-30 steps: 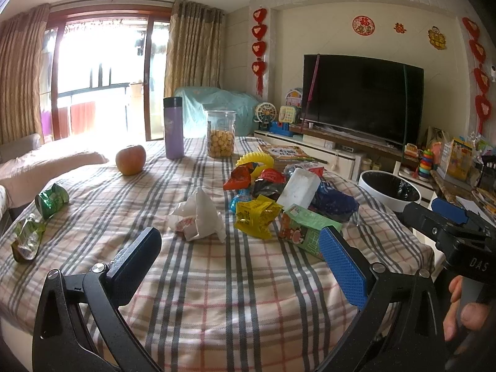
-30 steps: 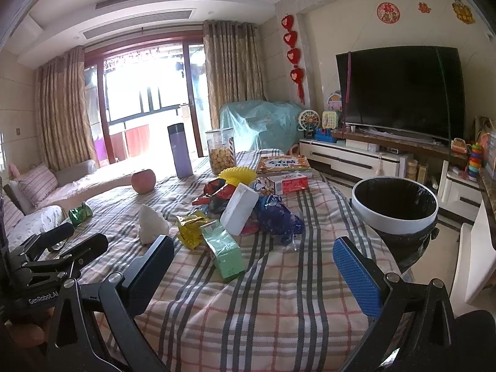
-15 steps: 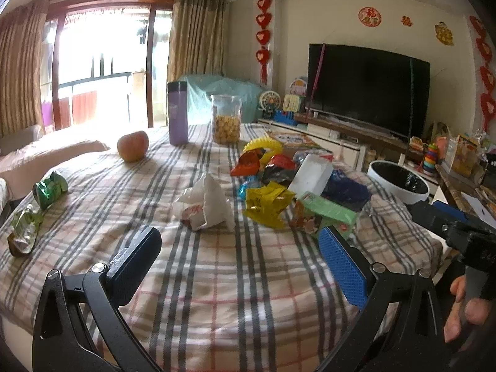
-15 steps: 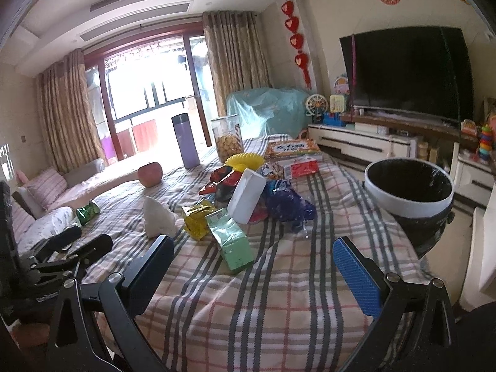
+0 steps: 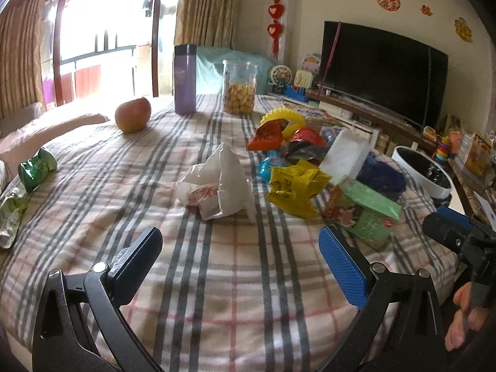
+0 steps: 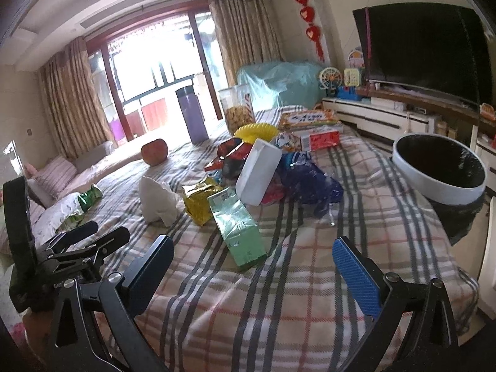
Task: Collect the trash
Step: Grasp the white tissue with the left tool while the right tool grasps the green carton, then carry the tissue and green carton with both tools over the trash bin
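Note:
A heap of trash lies on the plaid tablecloth (image 5: 217, 279): a crumpled white wrapper (image 5: 221, 186), a yellow packet (image 5: 294, 187), a green carton (image 6: 238, 228), a white box (image 6: 257, 175), a blue bag (image 6: 305, 178) and red wrappers (image 5: 269, 135). Green wrappers (image 5: 35, 169) lie at the table's left edge. My left gripper (image 5: 238, 266) is open and empty, just short of the white wrapper. My right gripper (image 6: 252, 274) is open and empty, just short of the green carton. A black-lined white bin (image 6: 438, 169) stands right of the table.
An apple (image 5: 132, 114), a purple flask (image 5: 185, 79) and a jar of snacks (image 5: 239, 91) stand at the far side. A yellow ring toy (image 6: 255, 131) and boxes (image 6: 321, 138) lie behind the heap. A TV stand (image 6: 387, 114) runs along the right wall.
Both grippers have moved forward towards the trash heap, which looks larger and nearer. Both stay open and empty.

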`<state>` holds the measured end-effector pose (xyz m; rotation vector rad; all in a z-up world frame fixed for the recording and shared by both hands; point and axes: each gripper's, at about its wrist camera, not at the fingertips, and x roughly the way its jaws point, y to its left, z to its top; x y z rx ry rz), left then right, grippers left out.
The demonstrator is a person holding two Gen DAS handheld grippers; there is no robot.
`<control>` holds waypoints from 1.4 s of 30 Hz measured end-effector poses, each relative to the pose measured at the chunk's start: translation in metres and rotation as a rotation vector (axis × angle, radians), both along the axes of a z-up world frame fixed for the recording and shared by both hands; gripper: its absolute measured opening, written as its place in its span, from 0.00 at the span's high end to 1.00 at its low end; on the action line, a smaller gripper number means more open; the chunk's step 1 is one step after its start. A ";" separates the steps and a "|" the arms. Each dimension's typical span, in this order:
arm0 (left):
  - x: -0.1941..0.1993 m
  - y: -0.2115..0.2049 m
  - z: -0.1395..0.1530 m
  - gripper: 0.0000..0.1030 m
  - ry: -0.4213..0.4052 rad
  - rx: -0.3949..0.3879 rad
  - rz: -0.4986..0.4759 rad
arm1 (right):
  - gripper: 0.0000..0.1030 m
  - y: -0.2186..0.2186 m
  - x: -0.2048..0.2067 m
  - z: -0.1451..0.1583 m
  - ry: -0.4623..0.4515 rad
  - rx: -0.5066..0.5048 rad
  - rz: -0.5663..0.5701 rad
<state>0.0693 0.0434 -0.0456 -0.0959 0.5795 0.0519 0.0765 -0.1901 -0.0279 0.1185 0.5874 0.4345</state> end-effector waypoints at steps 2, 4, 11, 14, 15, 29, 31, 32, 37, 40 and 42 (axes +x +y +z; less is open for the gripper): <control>0.009 0.003 -0.003 0.01 0.012 -0.001 0.006 | 0.01 0.004 0.007 -0.004 0.014 -0.010 0.011; 0.017 0.006 -0.004 0.02 0.027 -0.002 0.015 | 0.02 0.009 0.018 -0.010 0.043 -0.021 0.026; 0.047 0.022 -0.010 0.10 0.079 -0.031 0.040 | 0.17 0.021 0.044 -0.023 0.109 -0.048 0.060; 0.058 0.023 -0.012 0.20 0.104 -0.040 0.042 | 0.24 0.027 0.053 -0.028 0.134 -0.061 0.074; 0.062 0.023 -0.012 0.22 0.111 -0.044 0.036 | 0.28 0.027 0.056 -0.031 0.148 -0.060 0.079; 0.055 -0.002 -0.013 0.92 0.121 -0.001 -0.077 | 0.69 0.029 0.046 -0.027 0.166 -0.012 0.123; 0.046 -0.005 -0.009 0.92 0.108 -0.007 -0.089 | 0.69 0.024 0.043 -0.024 0.161 0.003 0.120; 0.044 -0.007 -0.008 0.92 0.102 -0.011 -0.095 | 0.69 0.021 0.041 -0.022 0.157 0.013 0.116; 0.025 -0.024 0.008 0.92 0.054 -0.023 -0.153 | 0.69 0.006 0.031 -0.014 0.144 0.037 0.103; 0.018 -0.039 0.018 0.92 0.031 -0.032 -0.202 | 0.69 -0.006 0.024 -0.009 0.132 0.053 0.088; 0.015 -0.051 0.025 0.92 0.015 -0.036 -0.236 | 0.69 -0.017 0.019 -0.005 0.122 0.064 0.074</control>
